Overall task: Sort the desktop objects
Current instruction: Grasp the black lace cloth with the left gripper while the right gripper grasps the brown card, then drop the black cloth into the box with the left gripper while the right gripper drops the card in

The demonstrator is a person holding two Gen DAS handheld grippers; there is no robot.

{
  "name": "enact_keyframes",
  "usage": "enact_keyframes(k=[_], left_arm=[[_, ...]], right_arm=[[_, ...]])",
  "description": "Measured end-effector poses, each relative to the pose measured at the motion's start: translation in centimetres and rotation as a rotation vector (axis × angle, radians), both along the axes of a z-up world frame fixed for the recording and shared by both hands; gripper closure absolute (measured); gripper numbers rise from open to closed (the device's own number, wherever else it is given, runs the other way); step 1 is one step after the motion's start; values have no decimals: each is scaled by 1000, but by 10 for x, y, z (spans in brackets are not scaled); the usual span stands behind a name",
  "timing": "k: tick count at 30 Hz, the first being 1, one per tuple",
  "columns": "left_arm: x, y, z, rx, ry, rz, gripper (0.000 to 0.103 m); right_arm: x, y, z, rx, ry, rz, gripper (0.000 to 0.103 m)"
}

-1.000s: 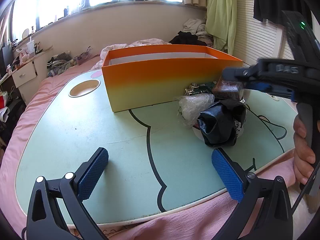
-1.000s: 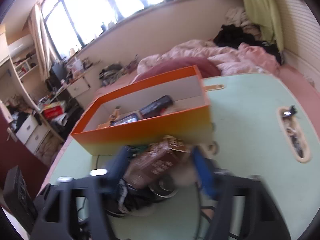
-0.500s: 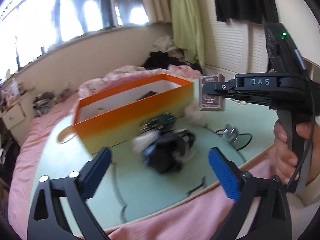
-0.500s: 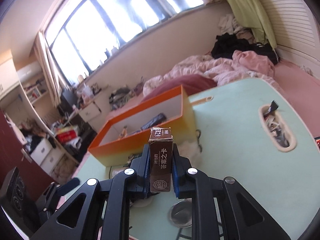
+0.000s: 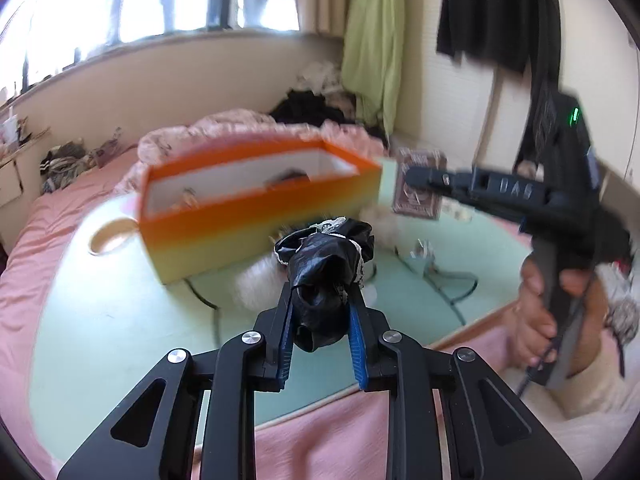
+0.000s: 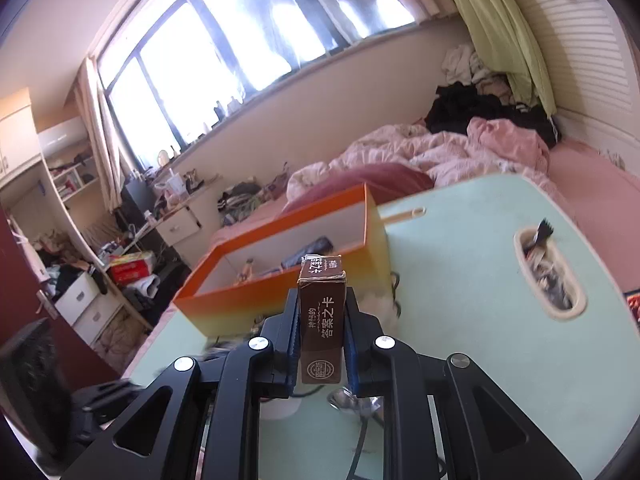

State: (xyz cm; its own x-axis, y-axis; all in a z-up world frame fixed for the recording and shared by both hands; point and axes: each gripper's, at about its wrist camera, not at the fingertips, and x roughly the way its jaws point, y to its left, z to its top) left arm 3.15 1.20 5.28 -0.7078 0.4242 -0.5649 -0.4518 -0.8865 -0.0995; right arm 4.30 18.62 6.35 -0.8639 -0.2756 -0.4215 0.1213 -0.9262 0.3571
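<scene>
My left gripper [image 5: 320,312] is shut on a crumpled black bag [image 5: 326,268] and holds it above the green table [image 5: 120,312]. My right gripper [image 6: 322,320] is shut on a brown card box [image 6: 322,316] with Chinese print, held upright above the table [image 6: 480,340]. In the left wrist view the card box [image 5: 416,186] hangs off the right end of the orange box [image 5: 256,208]. The orange box [image 6: 280,280] is open on top and holds a few small items.
A white fluffy item [image 5: 256,284] and a black cable [image 5: 448,288] lie on the table near the orange box. A round cup recess [image 5: 110,236] sits at the table's left. An oval slot with small items [image 6: 548,276] is at the right. Pink bedding surrounds the table.
My left gripper has closed on the black bag and lifted it. My right gripper has picked up the card box and raised it toward the orange box's right end.
</scene>
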Motion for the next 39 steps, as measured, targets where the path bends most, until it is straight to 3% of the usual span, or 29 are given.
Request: enact_keyframes(k=[6, 10, 11, 12, 13, 14, 17, 19, 21, 23, 25, 27, 31, 35, 37, 39], left_arm=[[-38, -6, 51, 56, 53, 66, 78], [-79, -5, 60, 101, 40, 134, 76], [-88, -7, 59, 116, 40, 162, 69], [-96, -10, 55, 129, 39, 202, 64], [-102, -14, 49, 144, 37, 239, 53], [-104, -18, 43, 162, 29, 256, 50], [-91, -31, 28, 234, 8, 229, 50], [-75, -37, 27, 217, 29, 231, 50], [-55, -41, 28, 194, 51, 234, 47], [-40, -42, 26, 182, 33, 215, 28], [-23, -43, 19, 180, 2, 197, 21], [-11, -38, 8, 151, -32, 176, 21], [-5, -19, -17, 10, -81, 179, 21], [-14, -7, -44, -59, -131, 200, 20], [-18, 0, -54, -141, -82, 225, 12], [-21, -3, -54, -112, -92, 225, 4]], right_arm=[[-31, -9, 33, 70, -11, 7, 83], [-74, -19, 44, 91, -48, 13, 83], [-86, -21, 42, 100, -69, 16, 79], [-97, -22, 40, 104, -96, 28, 63], [-108, -22, 35, 101, -124, 39, 56], [-111, -20, 32, 94, -132, 37, 51], [-98, -13, 30, 66, -107, 36, 51], [-81, -13, 35, 86, -72, 36, 49], [-57, -15, 40, 131, -38, 30, 38], [-29, -19, 40, 166, -15, 37, 29], [5, -26, 30, 215, -10, 45, 21], [28, -33, 16, 275, -13, 42, 9], [47, -38, -11, 397, -42, -30, 8], [48, -24, -33, 358, -77, -65, 8], [39, -25, -49, 398, -118, -74, 8], [28, -30, -64, 414, -170, -46, 8]])
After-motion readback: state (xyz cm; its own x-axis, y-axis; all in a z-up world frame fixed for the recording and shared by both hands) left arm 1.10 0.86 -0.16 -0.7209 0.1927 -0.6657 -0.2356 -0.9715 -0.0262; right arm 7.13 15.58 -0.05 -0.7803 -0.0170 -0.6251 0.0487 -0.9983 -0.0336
